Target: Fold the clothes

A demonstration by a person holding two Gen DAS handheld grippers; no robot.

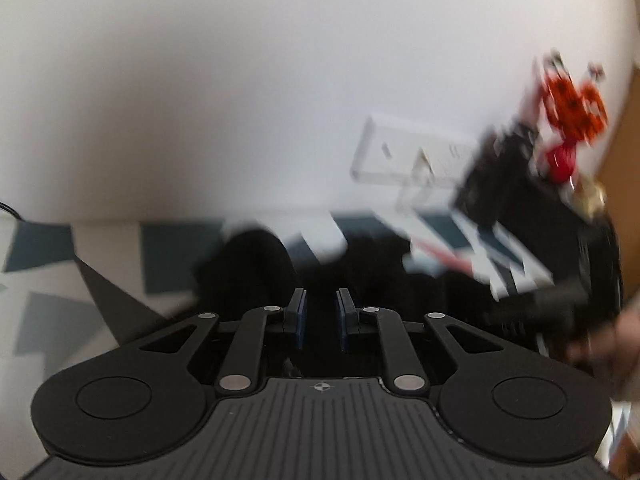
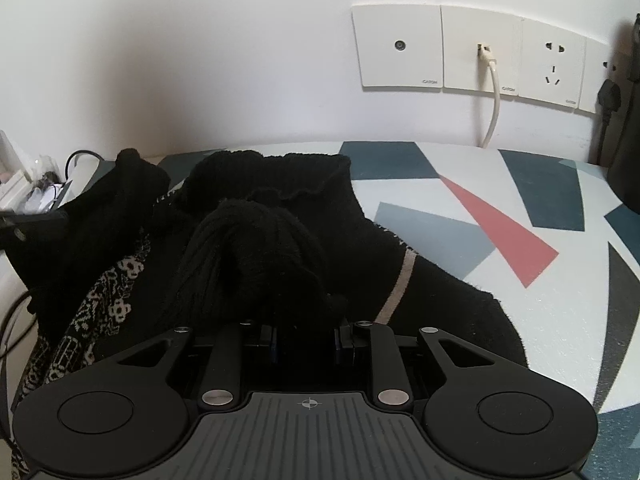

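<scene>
In the right wrist view the right gripper (image 2: 306, 340) sits low in the centre of the frame, its jaws set apart with a thick bunch of black knit filling the gap; whether the pads (image 2: 341, 345) actually press it I cannot tell. That bunch belongs to the black sweater (image 2: 304, 216), which lies heaped from the jaws up to mid-frame on the patterned table (image 2: 560, 304). A pale stripe (image 2: 400, 284) runs down the sweater at right of centre, and a white-on-black patterned panel (image 2: 108, 300) shows at lower left. Bare tabletop with teal, grey and pink shapes spreads to the right. On the wall at upper right is a row of socket plates (image 2: 472, 52) with a cream cable (image 2: 494, 104) plugged in; a black plug (image 2: 608, 98) sits at the far right edge. Small clutter and wires (image 2: 44, 184) crowd the left edge.

The left wrist view is heavily blurred. The left gripper (image 1: 320, 316) sits low at centre, jaws narrowly apart with nothing clearly between them. Dark fabric (image 1: 256, 264) lies just beyond them on the same table. At the right of the frame are the other gripper body (image 1: 560, 240), carrying orange-red parts (image 1: 576, 108), and a hand (image 1: 604, 344) at the lower right edge.
</scene>
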